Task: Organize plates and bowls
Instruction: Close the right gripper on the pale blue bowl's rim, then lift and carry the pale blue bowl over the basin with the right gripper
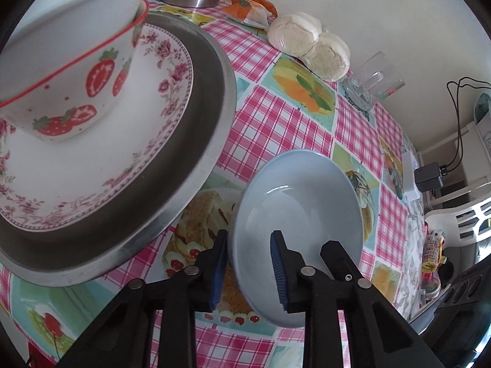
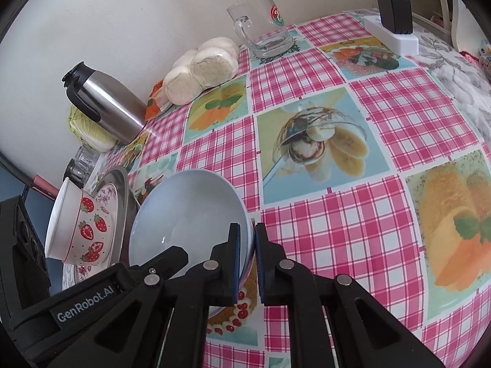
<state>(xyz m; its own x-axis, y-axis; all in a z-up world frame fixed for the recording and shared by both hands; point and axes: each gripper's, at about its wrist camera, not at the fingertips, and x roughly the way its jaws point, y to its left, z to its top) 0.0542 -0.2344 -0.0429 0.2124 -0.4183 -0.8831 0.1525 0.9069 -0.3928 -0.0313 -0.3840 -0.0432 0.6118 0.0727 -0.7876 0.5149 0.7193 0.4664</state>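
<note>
A home dining corner: worktop [image 2: 353, 214] under a pink checked oilcloth printed with desserts, pushed against a plain wall. Along that wall, a steel thermos [image 2: 107, 107], wrapped bread rolls [image 2: 202, 67], a glass mug [image 2: 264, 27] and a power strip [image 2: 396, 35].

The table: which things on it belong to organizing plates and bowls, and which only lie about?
Job: blue bowl, strawberry bowl, floral plate, metal tray.

Lying about: steel thermos, glass mug, wrapped buns, orange packets, power strip, cabbage.
</note>
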